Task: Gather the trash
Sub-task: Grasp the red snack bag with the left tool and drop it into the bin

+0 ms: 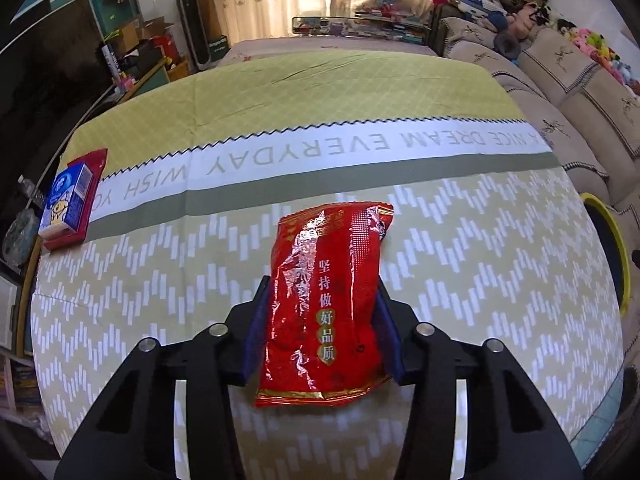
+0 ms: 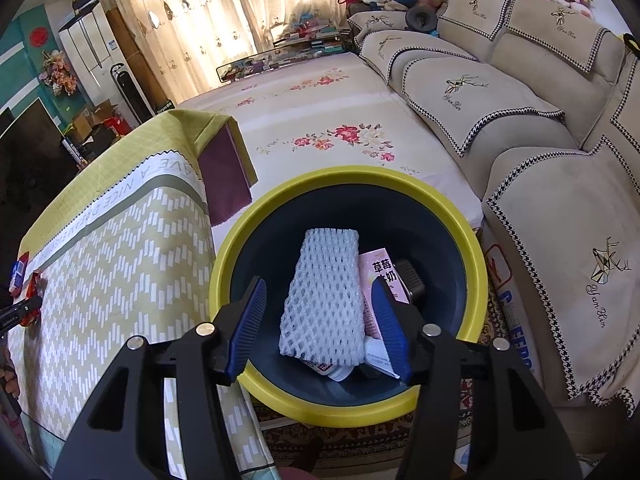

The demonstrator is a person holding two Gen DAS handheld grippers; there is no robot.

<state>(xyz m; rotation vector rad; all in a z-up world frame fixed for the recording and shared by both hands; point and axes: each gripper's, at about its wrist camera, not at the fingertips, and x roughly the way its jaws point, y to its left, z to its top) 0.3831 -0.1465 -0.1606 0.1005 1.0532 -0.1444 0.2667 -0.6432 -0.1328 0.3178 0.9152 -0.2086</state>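
A red foil snack bag (image 1: pixel 324 304) lies lengthwise on the patterned tablecloth (image 1: pixel 460 248), and my left gripper (image 1: pixel 323 284) is shut on it, blue pads pressed against both long sides. My right gripper (image 2: pixel 319 284) hangs open over the yellow-rimmed dark bin (image 2: pixel 344 176). A white foam net (image 2: pixel 324 292) shows between its fingers with a gap at each pad; it lies in the bin on a pink carton (image 2: pixel 376 268). At the table's far left a blue-and-white carton (image 1: pixel 68 200) rests on a red packet (image 1: pixel 94 168).
The bin stands on the floor off the table's right edge, its rim (image 1: pixel 612 240) showing in the left wrist view. A beige sofa (image 2: pixel 520 120) runs along the right. A flowered white cloth (image 2: pixel 340 120) covers the surface beyond the bin.
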